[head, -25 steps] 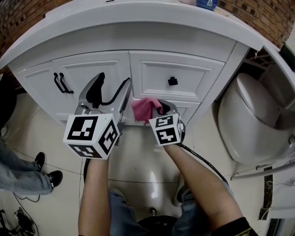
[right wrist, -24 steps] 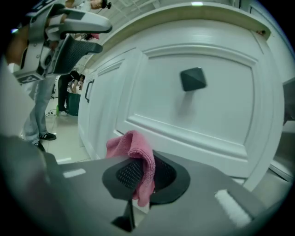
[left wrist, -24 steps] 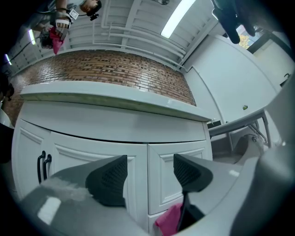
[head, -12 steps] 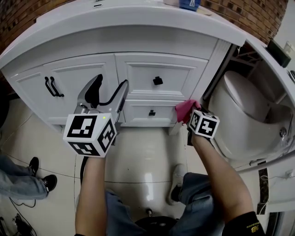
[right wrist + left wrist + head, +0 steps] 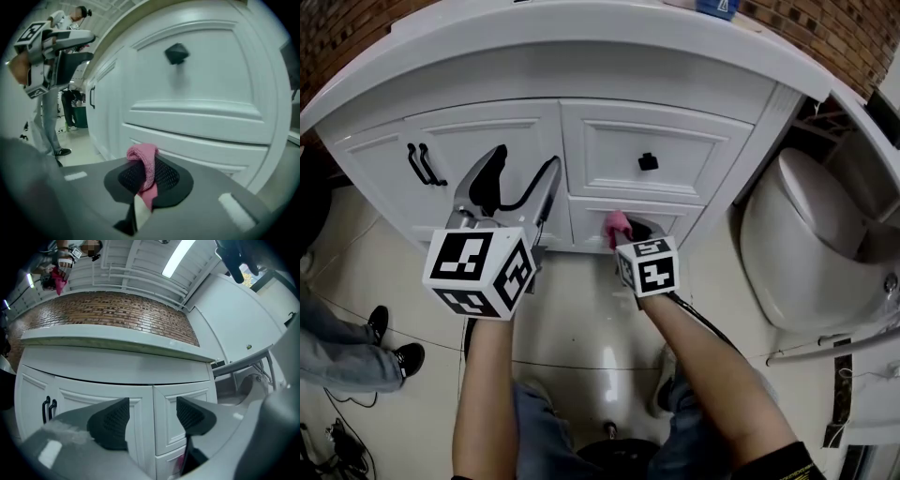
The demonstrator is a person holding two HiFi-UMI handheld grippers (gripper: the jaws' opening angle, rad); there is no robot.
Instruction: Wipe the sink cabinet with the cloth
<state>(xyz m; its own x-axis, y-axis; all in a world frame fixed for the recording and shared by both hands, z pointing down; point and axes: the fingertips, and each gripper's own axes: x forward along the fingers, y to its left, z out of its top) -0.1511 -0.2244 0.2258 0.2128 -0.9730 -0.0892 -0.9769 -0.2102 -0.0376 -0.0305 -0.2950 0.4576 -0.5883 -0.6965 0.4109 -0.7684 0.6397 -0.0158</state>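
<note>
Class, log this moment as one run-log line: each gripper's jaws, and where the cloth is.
left gripper: jaws open, empty | right gripper: shut on pink cloth | pink cloth: at lower drawer front, sink cabinet

Open floor (image 5: pixel 581 328) lies in front of the cabinet (image 5: pixel 609 150), with room to swing left and right. The toilet (image 5: pixel 806 244) crowds the right end. A black knob (image 5: pixel 648 161) and two door handles (image 5: pixel 422 164) jut from the flat panels, and a person's legs (image 5: pixel 347 361) stand far left.

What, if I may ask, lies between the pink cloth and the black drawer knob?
Only bare white drawer front separates the pink cloth from the black knob, per the right gripper view.
</note>
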